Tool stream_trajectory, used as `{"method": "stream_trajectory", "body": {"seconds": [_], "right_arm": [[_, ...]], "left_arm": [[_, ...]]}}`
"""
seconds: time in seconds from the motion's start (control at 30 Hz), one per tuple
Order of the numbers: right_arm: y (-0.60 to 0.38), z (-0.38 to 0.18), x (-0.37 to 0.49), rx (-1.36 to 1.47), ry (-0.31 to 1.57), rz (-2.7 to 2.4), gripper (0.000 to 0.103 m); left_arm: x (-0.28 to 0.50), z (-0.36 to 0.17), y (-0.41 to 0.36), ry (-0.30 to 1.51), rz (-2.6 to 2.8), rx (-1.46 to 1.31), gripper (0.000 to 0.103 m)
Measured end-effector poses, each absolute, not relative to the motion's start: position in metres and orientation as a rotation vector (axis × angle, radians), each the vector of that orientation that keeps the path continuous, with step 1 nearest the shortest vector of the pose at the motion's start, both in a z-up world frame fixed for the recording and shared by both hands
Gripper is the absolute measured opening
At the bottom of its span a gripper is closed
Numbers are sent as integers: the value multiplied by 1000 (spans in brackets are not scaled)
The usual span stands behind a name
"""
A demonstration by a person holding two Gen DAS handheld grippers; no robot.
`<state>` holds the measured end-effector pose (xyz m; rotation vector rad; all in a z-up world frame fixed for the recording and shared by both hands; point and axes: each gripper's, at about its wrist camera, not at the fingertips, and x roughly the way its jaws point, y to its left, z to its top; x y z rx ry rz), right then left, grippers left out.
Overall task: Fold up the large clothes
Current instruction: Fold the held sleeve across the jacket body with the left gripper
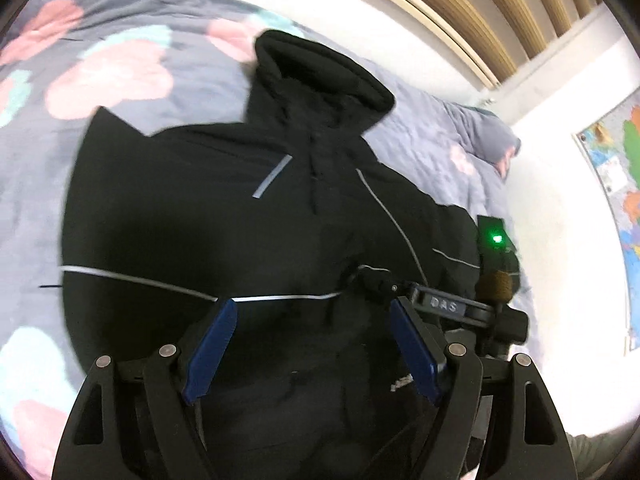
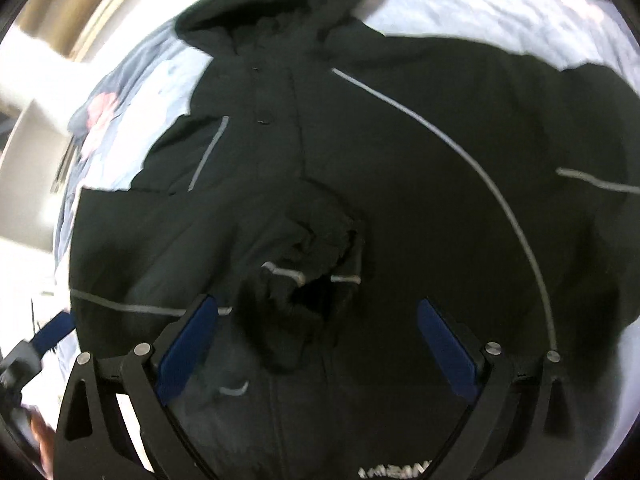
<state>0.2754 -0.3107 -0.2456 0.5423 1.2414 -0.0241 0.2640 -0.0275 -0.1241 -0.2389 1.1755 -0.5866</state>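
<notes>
A large black hooded jacket (image 1: 224,208) with thin grey reflective stripes lies spread on a bed, hood (image 1: 320,68) pointing away. My left gripper (image 1: 312,308) is open just above its lower front, holding nothing. The jacket also fills the right wrist view (image 2: 400,184). One sleeve is folded across the chest, its cuff (image 2: 308,264) lying near the middle. My right gripper (image 2: 320,312) is open over that cuff and empty. The right gripper's body (image 1: 472,304) shows in the left wrist view, at the jacket's right side. A blue finger of the left gripper (image 2: 52,334) shows at the right view's left edge.
The bed has a grey-blue cover (image 1: 112,72) with pink and mint flowers. A white wall (image 1: 568,216) with a coloured map (image 1: 628,184) stands to the right. A wooden slatted headboard (image 1: 500,4) is at the far end.
</notes>
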Motion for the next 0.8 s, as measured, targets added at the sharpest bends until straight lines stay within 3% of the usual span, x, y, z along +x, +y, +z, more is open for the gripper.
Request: {"method": "stream_trajectory", "body": {"seconds": [0.07, 0.1, 0.13, 0.17, 0.23, 0.43, 0.57, 0.67, 0.8], "right_arm": [[-311, -260, 281, 613, 1256, -1, 88], [-312, -266, 283, 676, 1259, 42, 64], [-311, -270, 285, 738, 1263, 80, 52], [-310, -267, 284, 745, 1254, 83, 49], [-305, -245, 282, 660, 1189, 98, 33], [-332, -144, 255, 355, 968, -39, 29], [-389, -108, 236, 306, 892, -160, 29], [-422, -129, 237, 315, 949, -218, 29], [-449, -210, 247, 373, 1128, -210, 31]], "left_arm": [[263, -123, -22, 1174, -563, -235, 80], [263, -123, -21, 1175, -549, -236, 80], [266, -127, -23, 1175, -541, -238, 80], [266, -127, -22, 1173, -532, -243, 79], [268, -121, -21, 1150, -515, -242, 79], [279, -100, -28, 1065, -504, -209, 79], [300, -122, -55, 1086, -516, -173, 79], [318, -174, -80, 1167, -430, -35, 79], [339, -249, -90, 1283, -306, 66, 79]]}}
